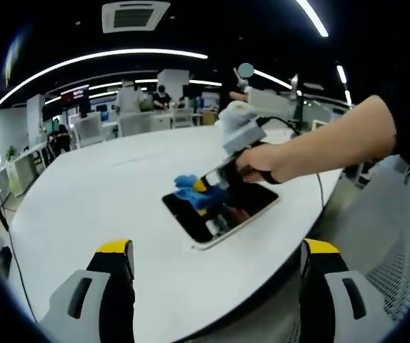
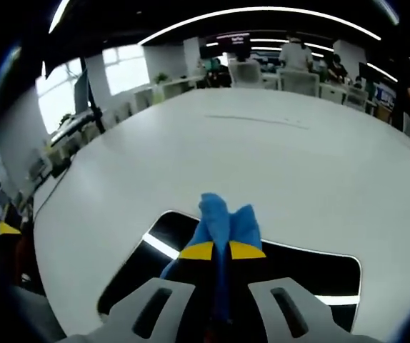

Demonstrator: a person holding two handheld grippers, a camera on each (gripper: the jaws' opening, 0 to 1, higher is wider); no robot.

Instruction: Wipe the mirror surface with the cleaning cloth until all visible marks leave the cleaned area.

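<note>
Blue microfibre, the cleaning cloth (image 2: pixel 225 218) is bunched into a small wad and pinched between the yellow-tipped jaws of the right gripper (image 2: pixel 222 251), whose two pads sit close together with the fabric squeezed between them and spilling out past their tips. The cloth presses down on the mirror (image 2: pixel 312 275), a flat rectangular pane with rounded corners and a pale rim that lies on the white table (image 2: pixel 262 150); its dark glass throws back the bright strips of the ceiling lights. In the left gripper view the same mirror (image 1: pixel 251 207) lies near the table's (image 1: pixel 105 207) front edge, and the cloth (image 1: pixel 191 191) rests on the corner of the mirror farthest from the person, overlapping the rim there. The right gripper (image 1: pixel 208 182) reaches over the mirror from the side, held in a hand (image 1: pixel 258 161) whose bare forearm runs back to a dark sleeve. The left gripper (image 1: pixel 216 257) hangs short of the mirror, above the table's near edge, its two yellow-tipped jaws spread wide apart with nothing between them. Beyond the mirror the tabletop runs back bare and white to a row of chairs and desks, where several people (image 1: pixel 161 96) stand under the long curved light strips.
</note>
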